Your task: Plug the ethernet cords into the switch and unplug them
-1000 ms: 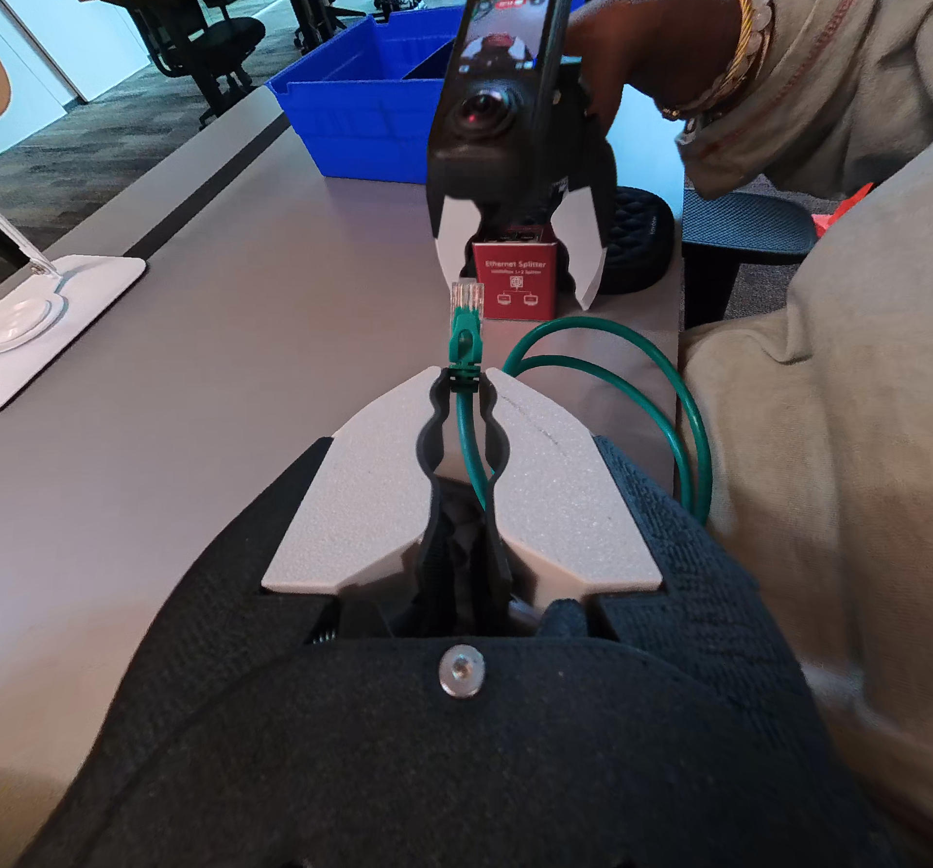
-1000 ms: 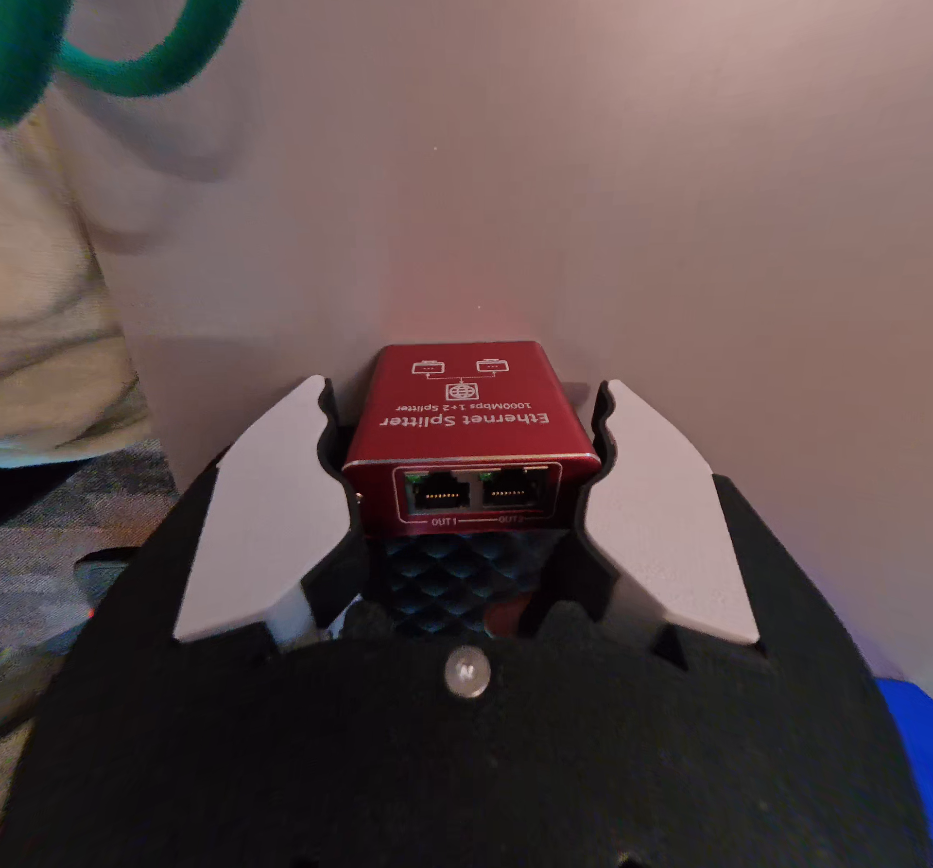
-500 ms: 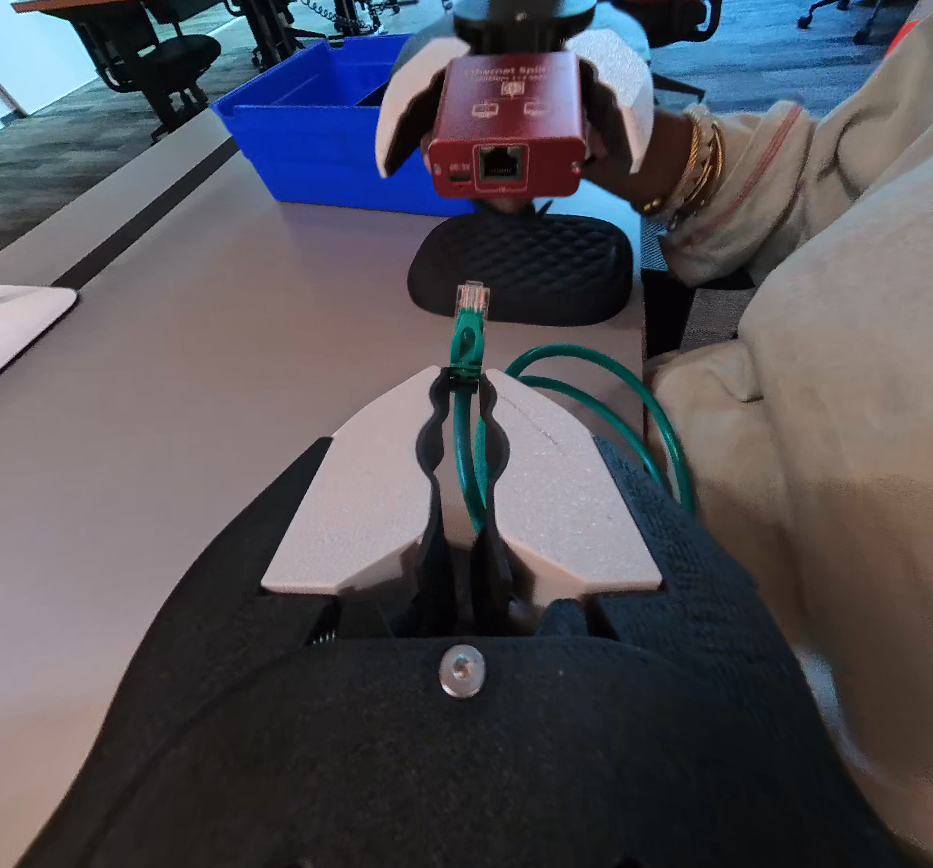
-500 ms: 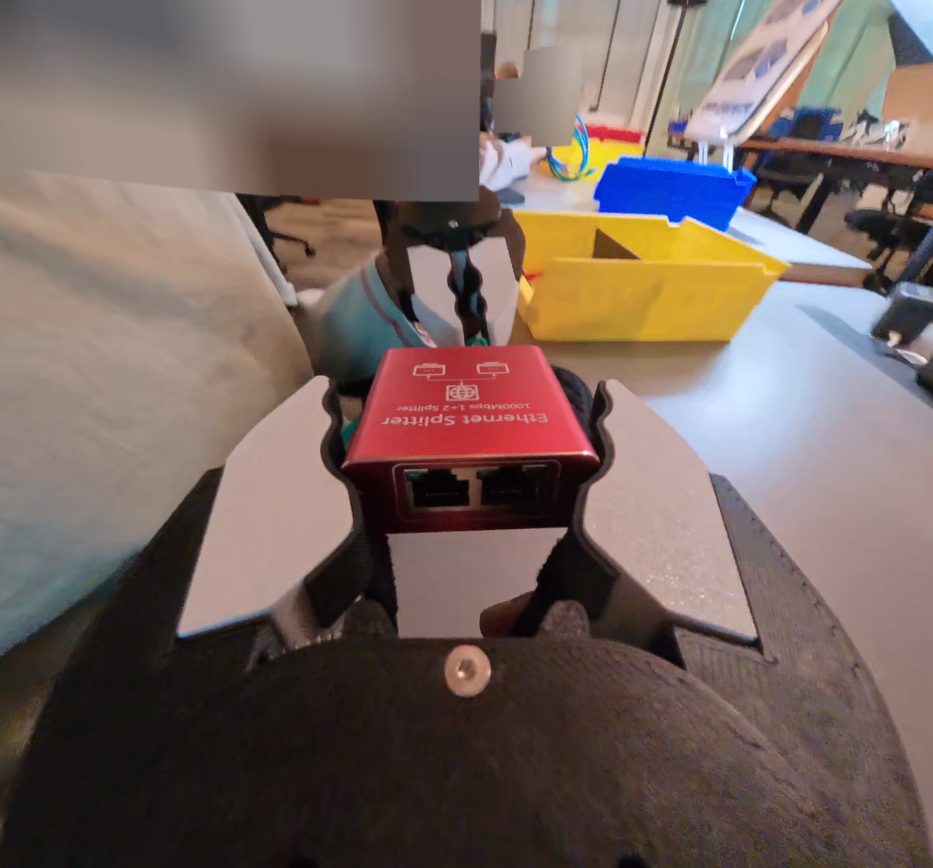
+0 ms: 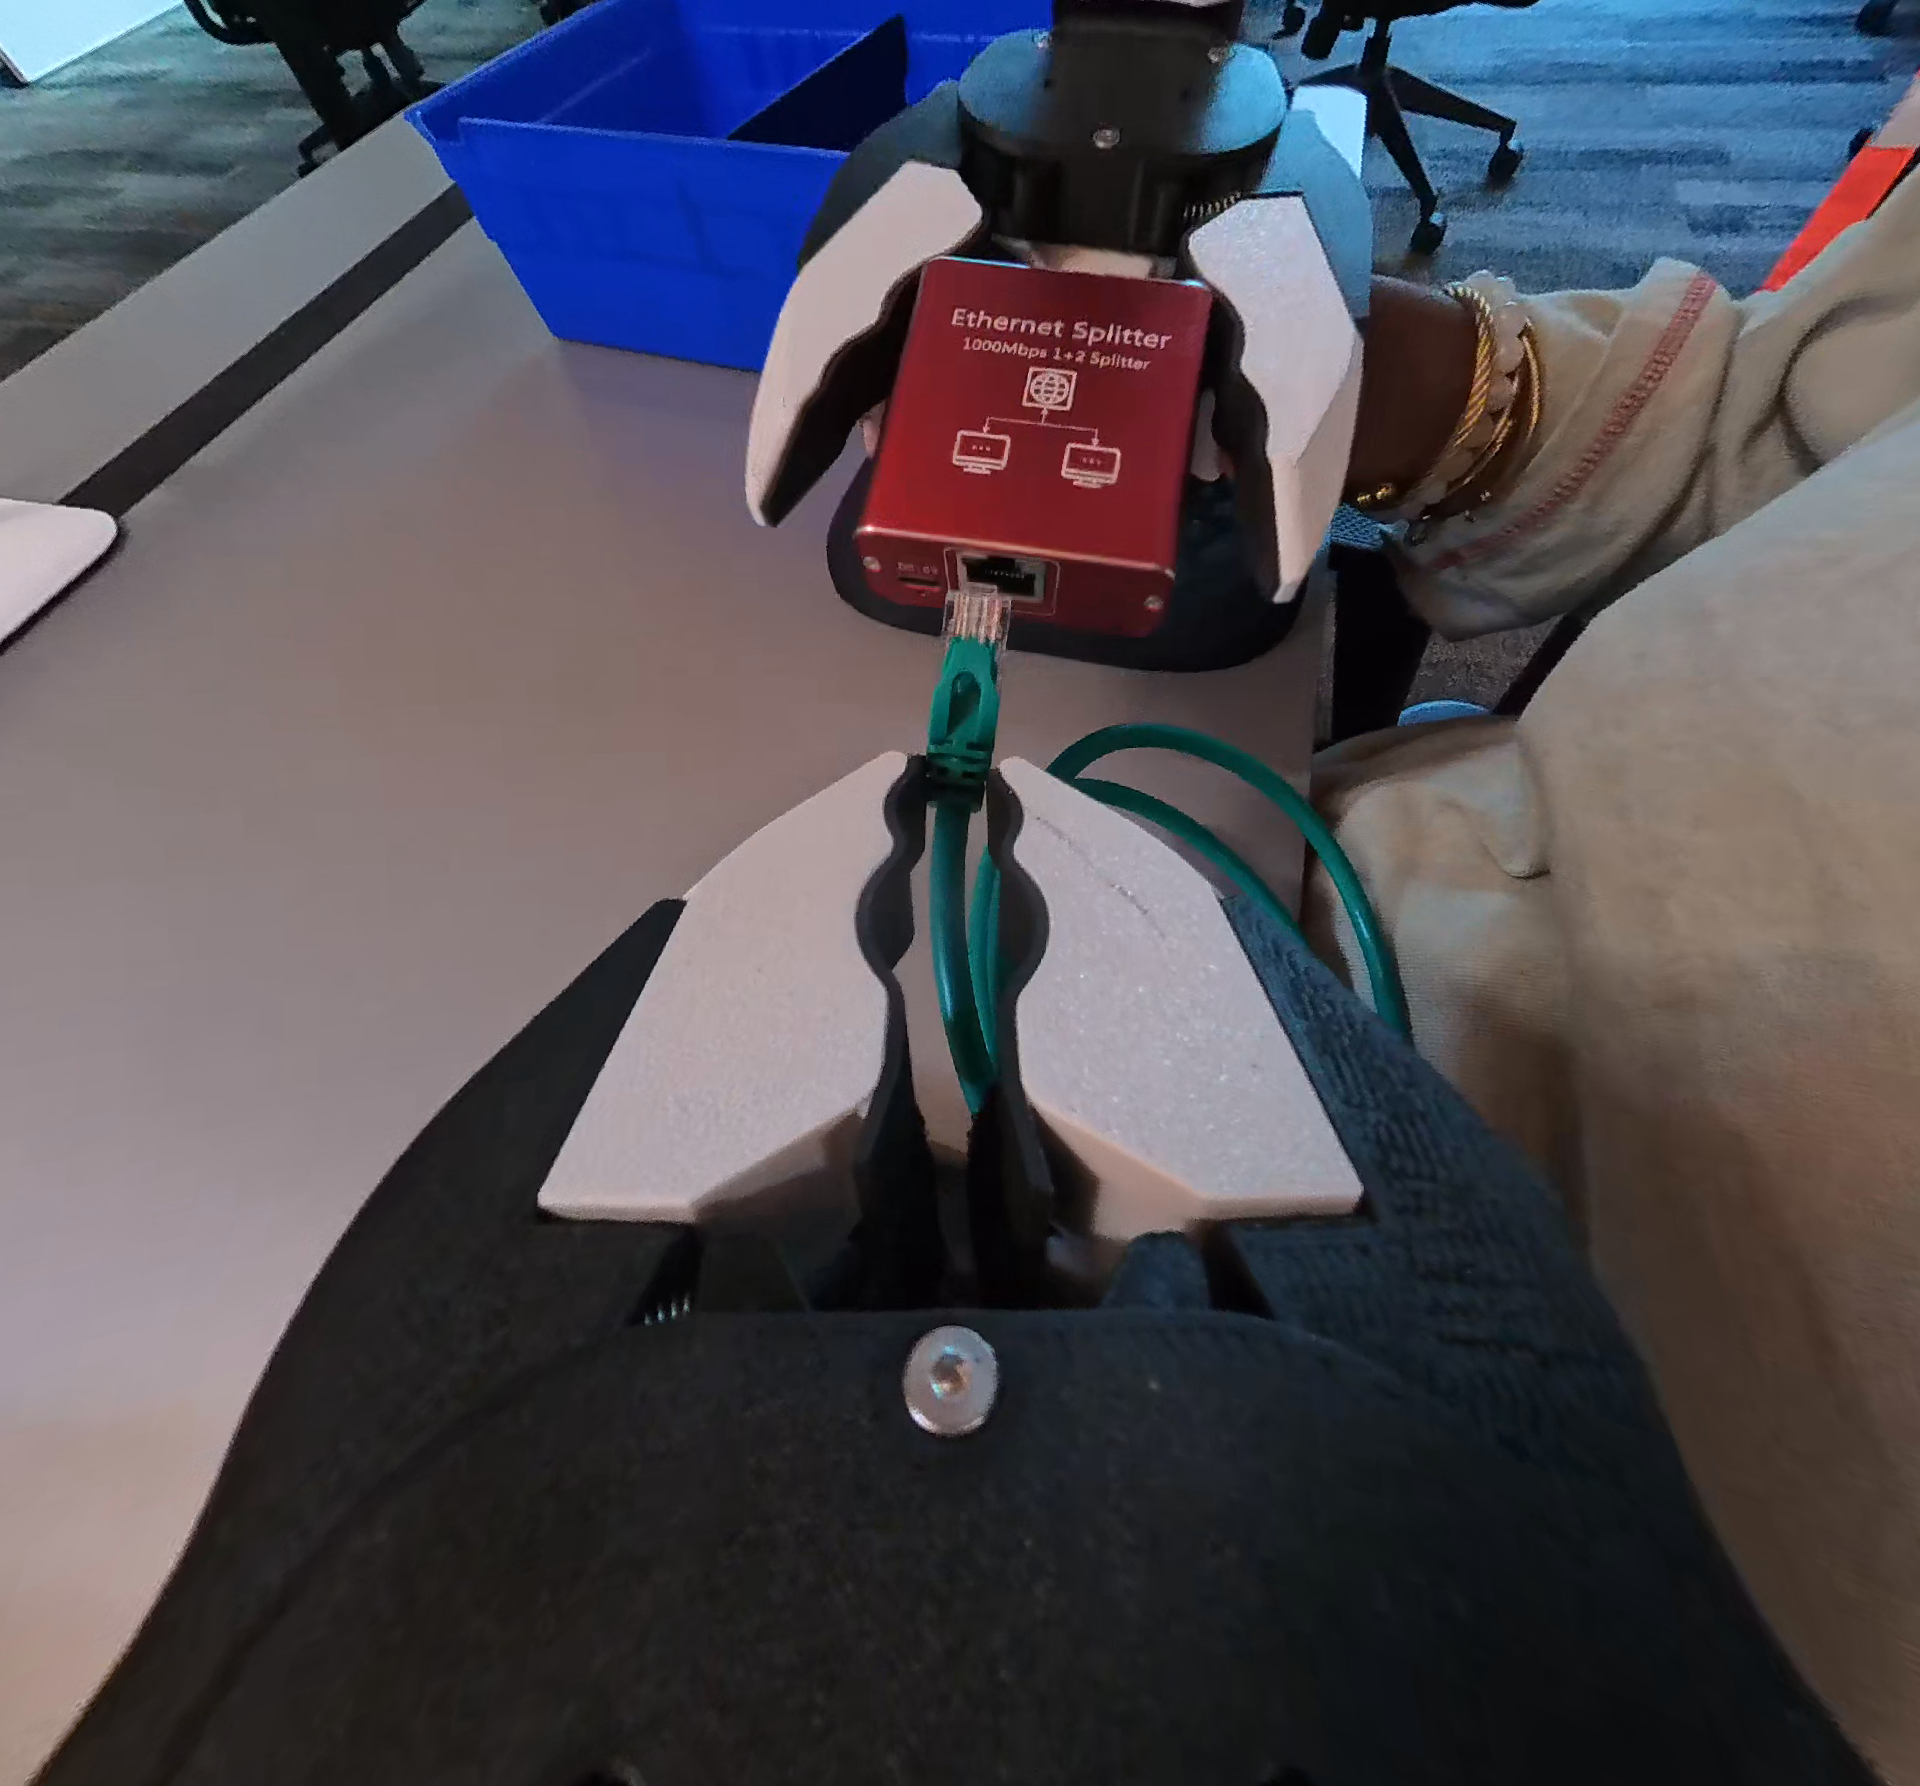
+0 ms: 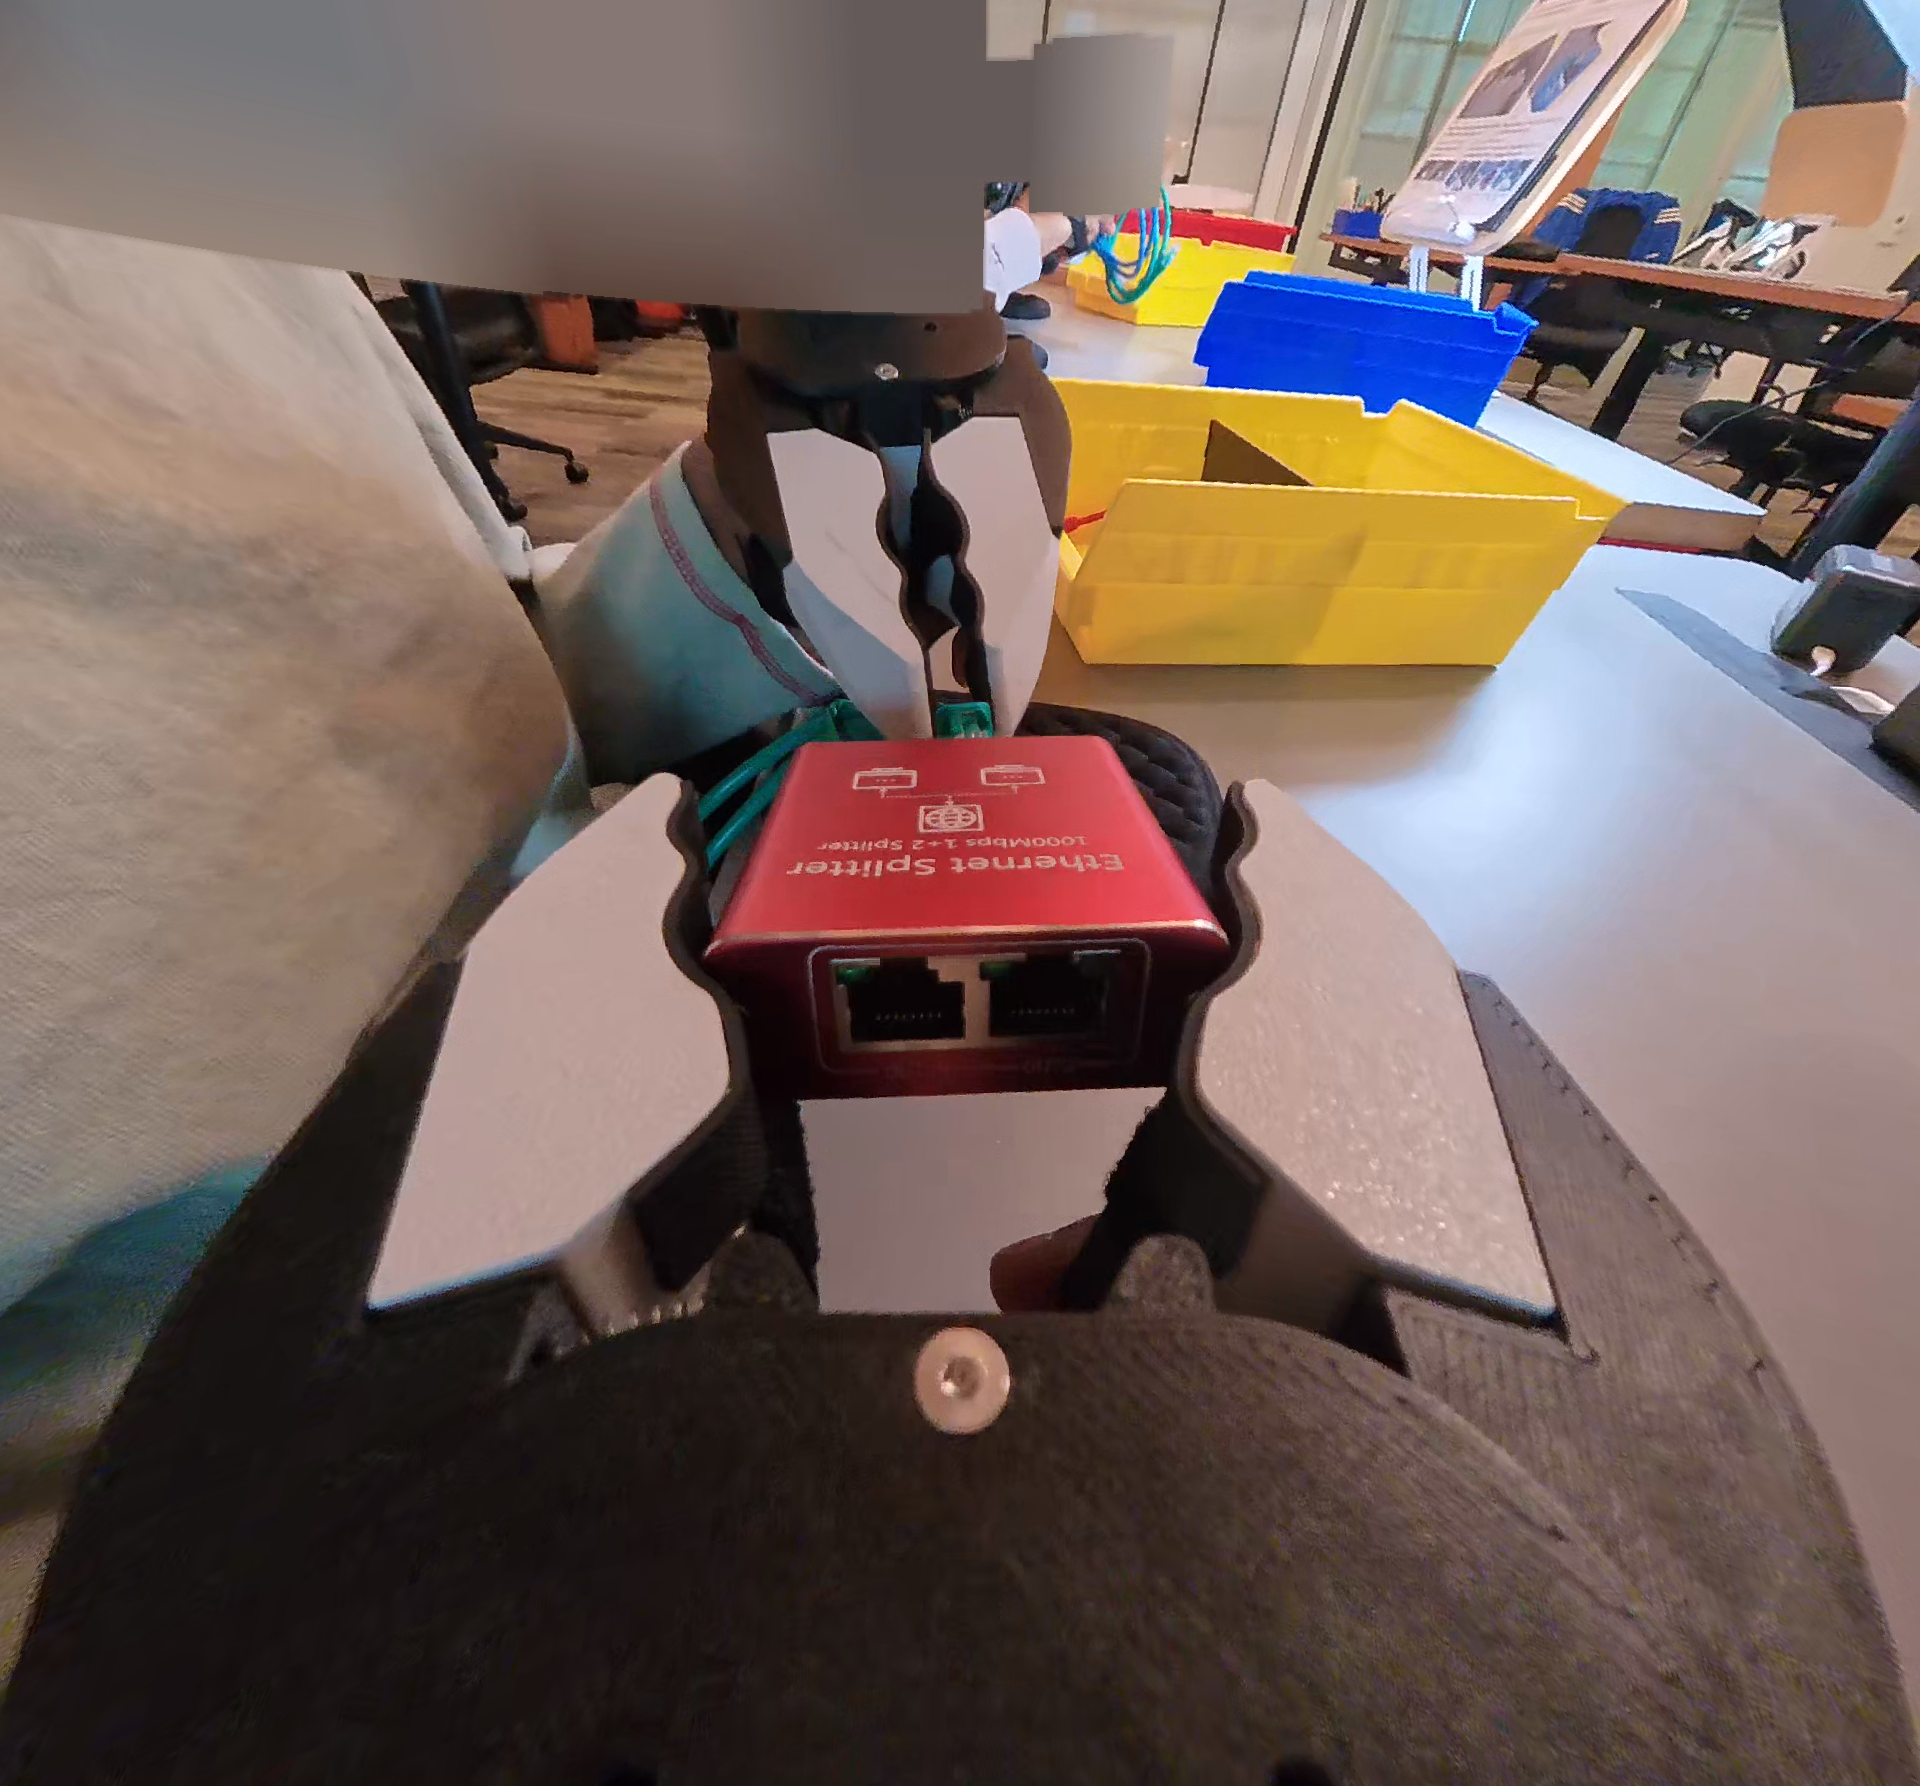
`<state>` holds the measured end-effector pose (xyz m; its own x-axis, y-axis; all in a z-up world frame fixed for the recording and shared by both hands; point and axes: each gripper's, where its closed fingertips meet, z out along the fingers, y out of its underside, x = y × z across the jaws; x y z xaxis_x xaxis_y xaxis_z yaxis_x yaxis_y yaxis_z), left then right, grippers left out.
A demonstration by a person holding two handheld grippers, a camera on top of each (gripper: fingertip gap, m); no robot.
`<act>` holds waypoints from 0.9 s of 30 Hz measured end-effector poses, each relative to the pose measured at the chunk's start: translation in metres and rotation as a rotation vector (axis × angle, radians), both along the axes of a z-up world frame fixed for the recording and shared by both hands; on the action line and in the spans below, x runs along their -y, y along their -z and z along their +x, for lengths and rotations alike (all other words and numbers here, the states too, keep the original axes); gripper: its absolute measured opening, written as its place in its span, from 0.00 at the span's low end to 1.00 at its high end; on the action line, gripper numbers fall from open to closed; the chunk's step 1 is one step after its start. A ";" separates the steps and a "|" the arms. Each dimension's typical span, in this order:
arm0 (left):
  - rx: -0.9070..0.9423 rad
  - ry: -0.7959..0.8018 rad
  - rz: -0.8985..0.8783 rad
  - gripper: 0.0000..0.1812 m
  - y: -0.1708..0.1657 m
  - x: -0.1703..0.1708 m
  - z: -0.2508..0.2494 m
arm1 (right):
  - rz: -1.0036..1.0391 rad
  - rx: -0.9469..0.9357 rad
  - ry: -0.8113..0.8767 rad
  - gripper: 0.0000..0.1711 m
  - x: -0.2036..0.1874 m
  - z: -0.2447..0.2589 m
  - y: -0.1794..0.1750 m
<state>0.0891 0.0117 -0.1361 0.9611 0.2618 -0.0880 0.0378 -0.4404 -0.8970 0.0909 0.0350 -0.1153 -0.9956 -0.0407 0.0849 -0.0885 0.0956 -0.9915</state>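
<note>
Since half a second ago, the red switch (image 5: 1034,427), clamped in the right gripper (image 5: 1049,531), has been brought down to the green cord's plug (image 5: 975,616), which is pinched by the closed left gripper (image 5: 958,772) just before the single port.

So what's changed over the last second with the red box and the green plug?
The right tool lifted the red box off the table and turned its single port toward the green plug, now at the port mouth. The left tool stays shut on the cord.
</note>
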 end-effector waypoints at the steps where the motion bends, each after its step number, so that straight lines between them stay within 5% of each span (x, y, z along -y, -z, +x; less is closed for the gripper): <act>1: -0.003 0.000 -0.006 0.06 0.001 0.000 0.000 | 0.000 0.002 -0.004 0.55 0.001 0.001 0.001; 27: 0.001 0.052 0.013 0.06 0.009 -0.011 0.000 | -0.011 -0.004 0.013 0.54 0.003 0.002 0.011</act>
<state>0.0889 0.0224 -0.1449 0.9735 0.2127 -0.0838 0.0163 -0.4302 -0.9026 0.0927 0.0319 -0.1260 -0.9957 -0.0265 0.0891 -0.0911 0.0864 -0.9921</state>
